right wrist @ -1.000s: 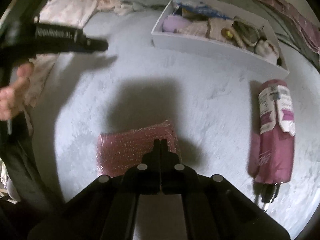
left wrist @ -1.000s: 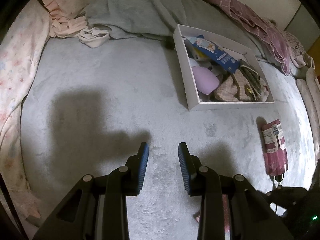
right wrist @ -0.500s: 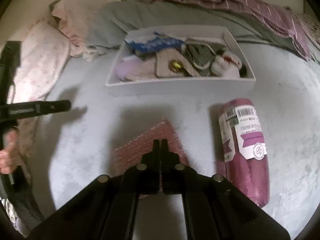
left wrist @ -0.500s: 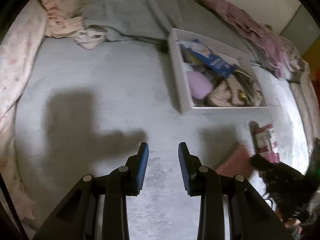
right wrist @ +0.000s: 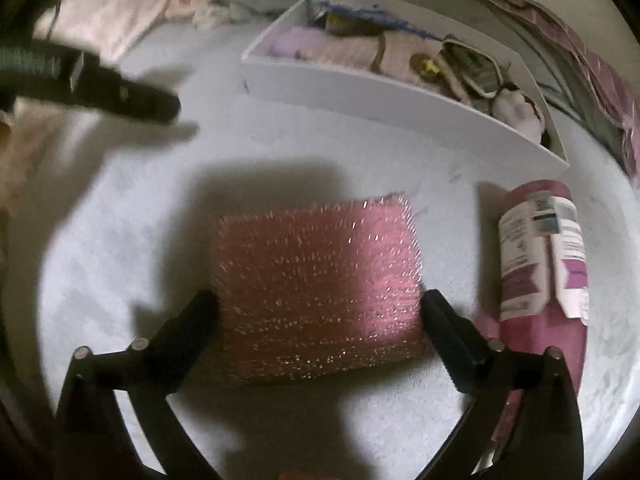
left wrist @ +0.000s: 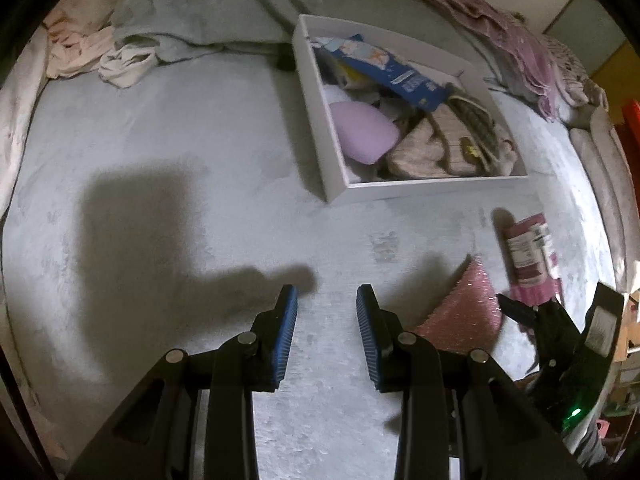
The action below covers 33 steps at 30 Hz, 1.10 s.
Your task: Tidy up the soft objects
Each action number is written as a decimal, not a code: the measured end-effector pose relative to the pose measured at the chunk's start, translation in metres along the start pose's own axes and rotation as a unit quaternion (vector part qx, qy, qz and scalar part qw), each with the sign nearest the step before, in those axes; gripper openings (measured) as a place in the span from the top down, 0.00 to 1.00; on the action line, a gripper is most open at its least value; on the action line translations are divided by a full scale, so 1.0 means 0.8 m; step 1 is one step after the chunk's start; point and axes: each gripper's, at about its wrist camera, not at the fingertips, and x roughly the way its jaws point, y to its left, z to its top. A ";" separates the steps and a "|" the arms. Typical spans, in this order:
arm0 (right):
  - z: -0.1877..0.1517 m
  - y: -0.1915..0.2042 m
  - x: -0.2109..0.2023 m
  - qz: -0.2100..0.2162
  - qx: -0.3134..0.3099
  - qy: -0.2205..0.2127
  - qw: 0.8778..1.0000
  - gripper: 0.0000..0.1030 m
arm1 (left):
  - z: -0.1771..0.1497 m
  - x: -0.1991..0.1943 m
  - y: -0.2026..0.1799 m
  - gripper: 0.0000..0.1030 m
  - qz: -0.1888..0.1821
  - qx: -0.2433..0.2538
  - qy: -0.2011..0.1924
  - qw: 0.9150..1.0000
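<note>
One pink sponge (right wrist: 320, 280) between opening right gripper (right wrist: 320, 308) fingers.

Both views look steeply down onto a pale grey bedspread (left wrist: 168, 132), each along its own gripper's two fingers. Taking the white box (left wrist: 334, 184) as landmark: the left wrist camera sits higher and farther back, facing the box's near corner, so the box lies above and right of centre. The right wrist camera hangs lower and nearer, with the box (right wrist: 360, 96) at the top, slanting down to the right. Both views share the box, the pink sparkly pad (right wrist: 316, 284) in front of it, and the pink labelled roll (right wrist: 536, 272) beside the pad; in the left view pad (left wrist: 468, 312) and roll (left wrist: 530, 252) sit small at the right edge.
</note>
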 end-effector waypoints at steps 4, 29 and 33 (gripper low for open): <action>-0.015 -0.007 -0.002 0.014 0.016 -0.045 0.999 0.00 | 0.001 0.003 0.006 0.71 0.007 -0.010 0.003 1.000; 0.000 -0.018 -0.024 0.142 0.012 0.034 0.989 0.00 | 0.002 0.002 0.003 0.71 0.012 -0.007 0.000 1.000; -0.010 0.020 -0.005 0.076 -0.064 0.063 0.993 0.00 | 0.001 0.001 0.001 0.71 0.008 -0.002 0.000 1.000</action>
